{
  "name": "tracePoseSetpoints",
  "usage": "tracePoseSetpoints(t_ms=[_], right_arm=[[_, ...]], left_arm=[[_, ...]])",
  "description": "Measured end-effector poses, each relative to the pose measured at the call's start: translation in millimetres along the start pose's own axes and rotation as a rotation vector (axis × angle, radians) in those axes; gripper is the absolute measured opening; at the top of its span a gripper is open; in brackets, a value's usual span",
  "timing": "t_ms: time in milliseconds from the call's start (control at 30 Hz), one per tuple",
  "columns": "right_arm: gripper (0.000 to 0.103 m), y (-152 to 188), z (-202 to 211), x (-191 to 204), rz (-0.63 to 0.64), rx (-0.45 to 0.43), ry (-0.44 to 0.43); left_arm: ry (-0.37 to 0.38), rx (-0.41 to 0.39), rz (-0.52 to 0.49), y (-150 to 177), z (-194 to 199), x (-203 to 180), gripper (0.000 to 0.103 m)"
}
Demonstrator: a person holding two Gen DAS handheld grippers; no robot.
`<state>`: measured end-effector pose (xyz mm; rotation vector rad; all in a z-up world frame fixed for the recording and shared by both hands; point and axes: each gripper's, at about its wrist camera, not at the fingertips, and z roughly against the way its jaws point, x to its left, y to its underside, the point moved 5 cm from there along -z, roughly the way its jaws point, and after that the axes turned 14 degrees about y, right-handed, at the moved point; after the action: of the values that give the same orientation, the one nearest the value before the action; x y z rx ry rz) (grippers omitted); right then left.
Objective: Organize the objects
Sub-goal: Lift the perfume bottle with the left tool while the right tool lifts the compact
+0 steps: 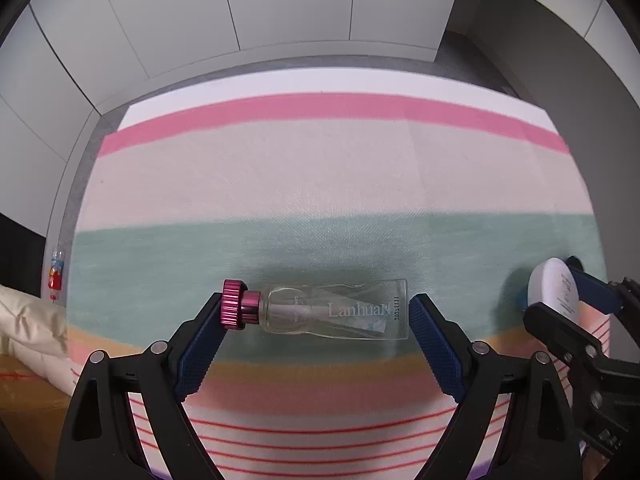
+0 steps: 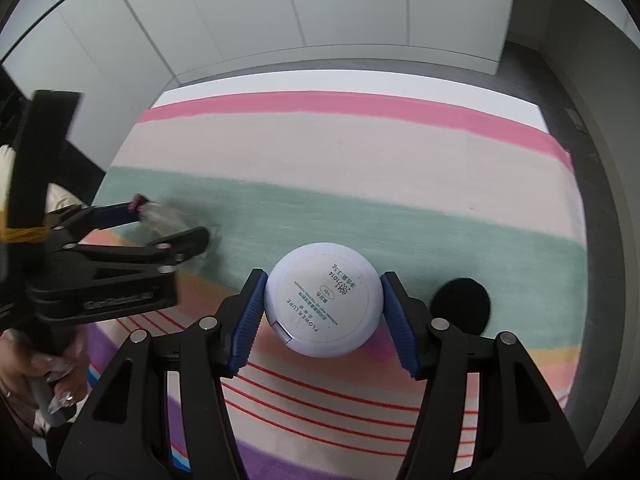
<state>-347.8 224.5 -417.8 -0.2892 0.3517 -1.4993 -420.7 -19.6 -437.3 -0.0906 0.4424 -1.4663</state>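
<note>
While the left tongs pointed steeply down at the striped cloth covering the bench, a clear glass perfume bottle lay on its side between their blue pads, low in the centre of the left wrist view. Its magenta cap touched the left-hand pad, but the square base stopped just short of the right-hand pad, so those tongs stood spread and were not pinching it. The bottle rested on the green stripe, with "Lanhua" printed on its side.

At the right edge of that view the right tongs pinched a round white powder compact. In the right wrist view the compact sat low in the centre, both blue pads pressed against its rim, its labelled face reading "FLOWER LURE" turned toward the camera. A round black object lay on the cloth just to the right of the compact. At the lower left of that frame, a hand gripped the handle of the left tongs.
</note>
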Motion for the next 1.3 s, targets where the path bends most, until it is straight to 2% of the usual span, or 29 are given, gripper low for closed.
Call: tracePoseSetpoints(t_ms=[233,433,700,800,967,1167,1300], right_arm=[[0.06,-12,36,-2,-0.018,-0.016,0.061],[0.06,-30,89,2,-0.034,-0.051,0.113],[0.06,-41,194,-9,-0.028,-0.119,0.167],[0.06,-46,231,-13,-0.039,-0.132,0.191],[0.06,-51,297,-15,-0.036,-0.181,0.228],[0.06,-52,367,-14,-0.044,-0.236,0.257],[0.06,-48,404,-15,-0.045,-0.27,0.267]], left_arm=[[-0.005,-0.041,0.018,-12,45,3,0.09],[-0.024,-0.105,0.017,-19,113,-4,0.09],[-0.043,-0.191,0.014,-25,229,-12,0.09],[-0.052,-0.249,-0.004,-25,273,-21,0.09],[-0.035,-0.317,-0.027,-22,341,-38,0.09],[-0.049,-0.359,-0.053,-11,395,-57,0.09],[-0.06,-0.373,-0.072,0,415,-71,0.09]])
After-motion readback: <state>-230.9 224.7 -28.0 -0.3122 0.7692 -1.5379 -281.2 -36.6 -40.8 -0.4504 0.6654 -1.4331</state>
